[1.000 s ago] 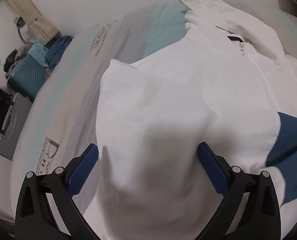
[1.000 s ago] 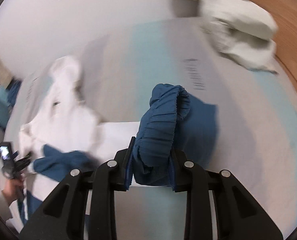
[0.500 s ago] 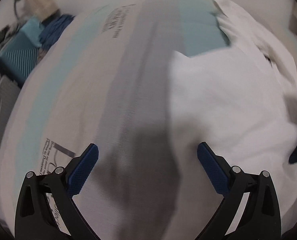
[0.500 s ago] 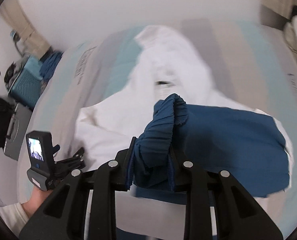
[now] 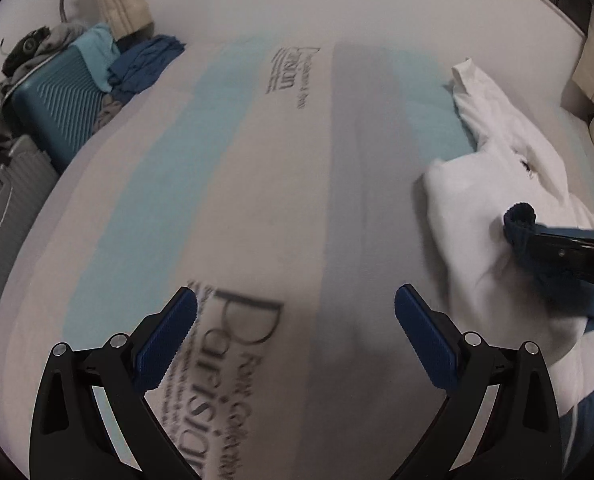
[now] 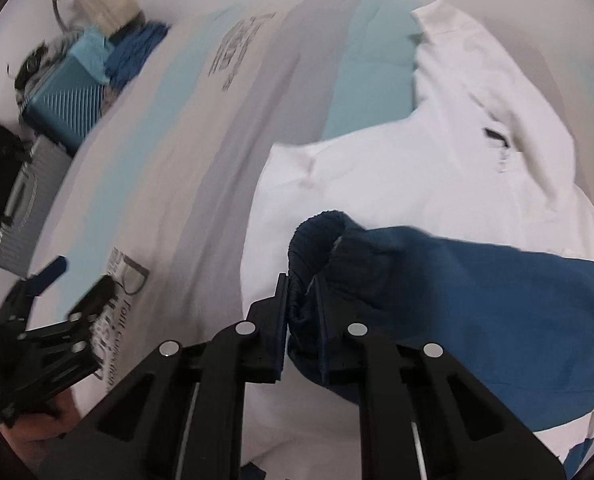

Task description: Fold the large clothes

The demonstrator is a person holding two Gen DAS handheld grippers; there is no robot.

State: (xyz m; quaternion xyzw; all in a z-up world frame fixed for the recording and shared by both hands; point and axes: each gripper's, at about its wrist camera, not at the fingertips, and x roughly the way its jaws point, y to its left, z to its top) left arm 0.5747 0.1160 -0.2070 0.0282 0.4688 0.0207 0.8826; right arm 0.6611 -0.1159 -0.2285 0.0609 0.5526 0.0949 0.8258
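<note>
A large white garment with dark blue panels lies on the bed, at the right edge of the left wrist view. My right gripper is shut on a blue ribbed cuff of a blue sleeve folded over the white body. It also shows in the left wrist view. My left gripper is open and empty above the bare mattress, left of the garment; it shows in the right wrist view.
The mattress cover has white, grey and light blue stripes with printed lettering. A teal suitcase with clothes on it and a grey suitcase stand beyond the bed's left edge. A white wall is behind.
My left gripper has moved left, off the white garment, and stays open. My right gripper carried the blue cuff across over the white body, folding the sleeve inward.
</note>
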